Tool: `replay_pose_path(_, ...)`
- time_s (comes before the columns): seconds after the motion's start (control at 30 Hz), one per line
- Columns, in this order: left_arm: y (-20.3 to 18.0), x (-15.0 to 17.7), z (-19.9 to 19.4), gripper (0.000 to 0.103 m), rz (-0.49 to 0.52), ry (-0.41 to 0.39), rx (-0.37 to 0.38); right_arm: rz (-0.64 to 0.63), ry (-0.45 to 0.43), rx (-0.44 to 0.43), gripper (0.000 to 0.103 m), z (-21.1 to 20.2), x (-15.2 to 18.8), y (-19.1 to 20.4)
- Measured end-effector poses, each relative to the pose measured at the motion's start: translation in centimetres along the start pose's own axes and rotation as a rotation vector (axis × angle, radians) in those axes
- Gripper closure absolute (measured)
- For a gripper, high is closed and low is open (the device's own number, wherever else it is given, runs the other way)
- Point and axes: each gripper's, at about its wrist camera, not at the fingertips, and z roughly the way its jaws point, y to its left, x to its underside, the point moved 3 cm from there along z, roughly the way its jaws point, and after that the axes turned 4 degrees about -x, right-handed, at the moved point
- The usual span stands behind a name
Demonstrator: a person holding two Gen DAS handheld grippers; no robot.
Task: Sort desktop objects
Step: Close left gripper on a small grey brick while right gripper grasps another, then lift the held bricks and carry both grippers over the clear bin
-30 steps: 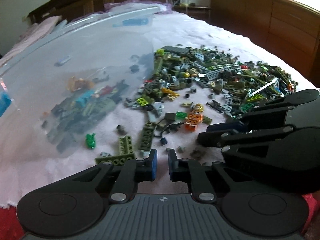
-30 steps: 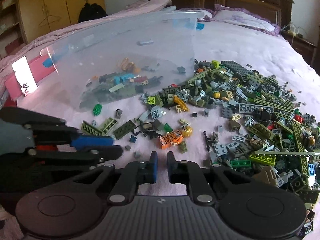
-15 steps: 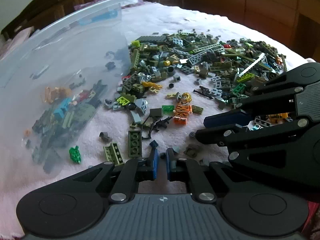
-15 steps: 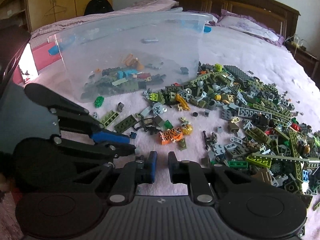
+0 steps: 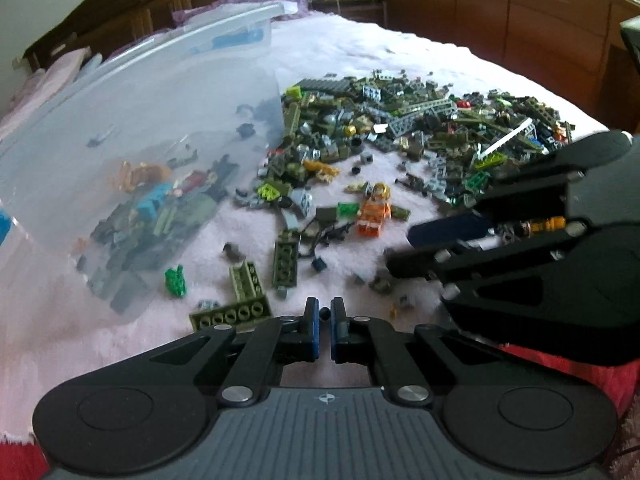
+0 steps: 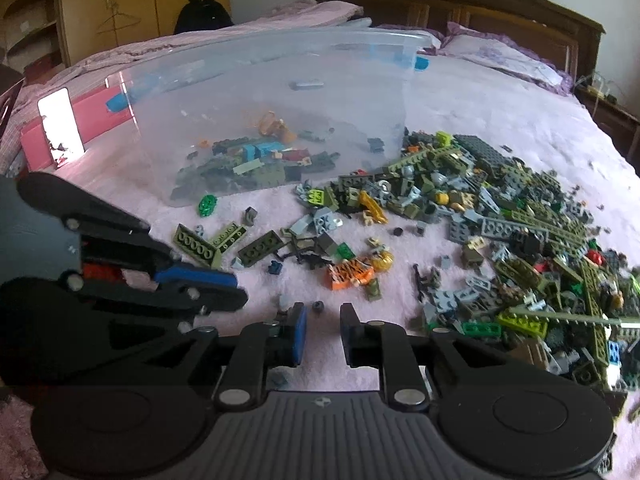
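Observation:
A heap of small bricks (image 5: 420, 128) (image 6: 520, 216), mostly olive and grey, lies on the pink bedspread. A clear plastic bin (image 5: 240, 20) (image 6: 280, 36) to its left holds some sorted pieces. An orange striped minifigure (image 5: 374, 212) (image 6: 348, 274) lies among loose pieces in front. My left gripper (image 5: 325, 312) (image 6: 236, 292) hangs low over the near edge, pads pinched on a small dark round piece (image 5: 325, 313). My right gripper (image 6: 323, 316) (image 5: 400, 252) is beside it, jaws opening. A dark stud (image 6: 318, 306) lies on the bedspread just past its tips, untouched.
Long olive bricks (image 5: 232, 314) (image 6: 198, 246) and a green leaf piece (image 5: 175, 280) lie near the bin's front. A pink box (image 6: 92, 120) stands left of the bin. A wooden headboard (image 6: 480, 4) and a dresser (image 5: 520, 20) lie beyond the bed.
My left jaws have closed from a narrow gap onto the small dark piece. My right jaws have parted. The left view has rolled slightly; both hands stay in about the same place.

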Motion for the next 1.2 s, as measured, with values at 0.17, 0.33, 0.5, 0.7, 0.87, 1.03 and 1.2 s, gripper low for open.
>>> replay_pose_path(0.17, 0.0, 0.4, 0.1, 0.096, -0.005, 0.009, -0.007, -0.011, 0.021, 0.014, 0.083, 1.2, -0.2, 0.1)
replay_pose_path(0.33, 0.1, 0.6, 0.2, 0.096, -0.036, 0.004, -0.002, -0.033, 0.026, 0.024, 0.09, 1.5, -0.1, 0.5)
replay_pose_path(0.5, 0.1, 0.6, 0.1, 0.096, -0.053, -0.001, -0.008, -0.029, 0.024, 0.022, 0.095, 1.4, 0.0, 0.6)
replay_pose_path(0.7, 0.3, 0.6, -0.3, 0.096, -0.077, -0.012, -0.006, 0.001, 0.0, 0.011, 0.095, 0.3, -0.2, 0.6)
replay_pose_path(0.87, 0.4, 0.2, -1.2, 0.096, -0.084, -0.037, -0.006, 0.013, -0.022, 0.008, 0.095, -0.7, -0.3, 0.7)
replay_pose_path(1.03, 0.5, -0.3, -2.1, 0.096, -0.091, -0.058, -0.002, 0.022, -0.044, 0.008, 0.095, -1.8, -0.6, 0.7)
replay_pose_path(1.2, 0.8, -1.4, -3.3, 0.096, -0.115, -0.079, 0.006, 0.023, -0.059, 0.004, 0.095, -2.8, -1.3, 0.8)
